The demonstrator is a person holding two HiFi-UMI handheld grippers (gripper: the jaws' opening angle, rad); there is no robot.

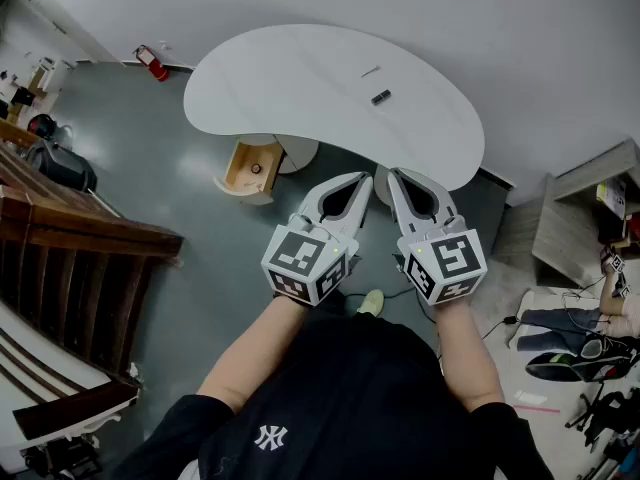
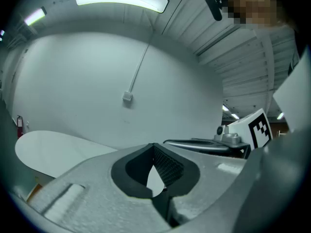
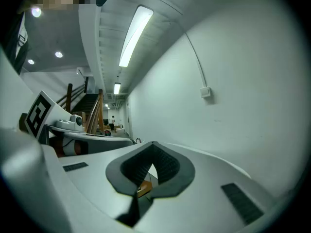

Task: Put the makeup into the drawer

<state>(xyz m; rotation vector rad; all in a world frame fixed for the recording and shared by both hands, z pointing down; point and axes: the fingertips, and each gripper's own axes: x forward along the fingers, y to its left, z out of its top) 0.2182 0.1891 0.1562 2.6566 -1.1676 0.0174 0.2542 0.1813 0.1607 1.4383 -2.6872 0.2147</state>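
In the head view a small dark makeup item (image 1: 381, 97) lies on the white kidney-shaped table (image 1: 300, 78), with a thin dark stick (image 1: 371, 70) just beyond it. A wooden drawer (image 1: 250, 168) stands pulled open under the table's near left edge. My left gripper (image 1: 364, 179) and right gripper (image 1: 393, 174) are held side by side, level, in front of the table's near edge, well short of the makeup. Both are shut with nothing between the jaws. In the left gripper view the left gripper (image 2: 154, 147) faces the table (image 2: 53, 149) and the wall. The right gripper (image 3: 153, 144) faces the wall.
A red fire extinguisher (image 1: 150, 62) stands by the far wall on the left. A dark wooden stair railing (image 1: 80, 248) runs along the left. On the right are a grey shelf unit (image 1: 585, 213) and cables and gear (image 1: 580, 353) on the floor.
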